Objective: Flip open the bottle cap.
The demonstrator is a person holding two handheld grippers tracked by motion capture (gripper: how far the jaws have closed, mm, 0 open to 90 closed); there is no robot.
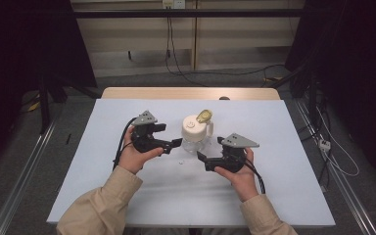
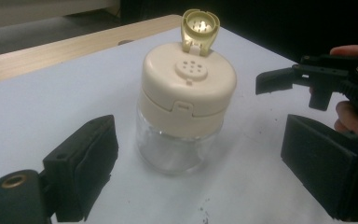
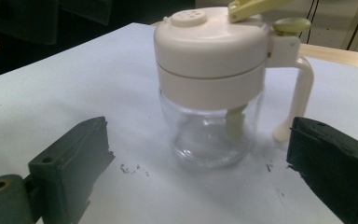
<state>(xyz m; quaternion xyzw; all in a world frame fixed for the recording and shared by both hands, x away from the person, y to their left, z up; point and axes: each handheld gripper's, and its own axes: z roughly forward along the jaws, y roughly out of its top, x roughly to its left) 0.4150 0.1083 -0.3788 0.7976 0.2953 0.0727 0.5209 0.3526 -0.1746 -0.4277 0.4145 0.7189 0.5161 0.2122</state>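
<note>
At centre-left my left gripper (image 1: 172,135) stands open, nothing between its jaws. The shaker (image 1: 196,132) sits upright mid-frame on the table (image 1: 284,196), its flip cap (image 1: 204,116) raised. Lower right, my right gripper (image 1: 209,153) is open too. I judge this the approach; next, one gripper must close squarely on the glass body.

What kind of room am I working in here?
Probably a lab or recording studio, not a kitchen: dark curtains flank the white-covered table, metal floor rails run beside it, and loose cables trail behind the shaker jar.
</note>
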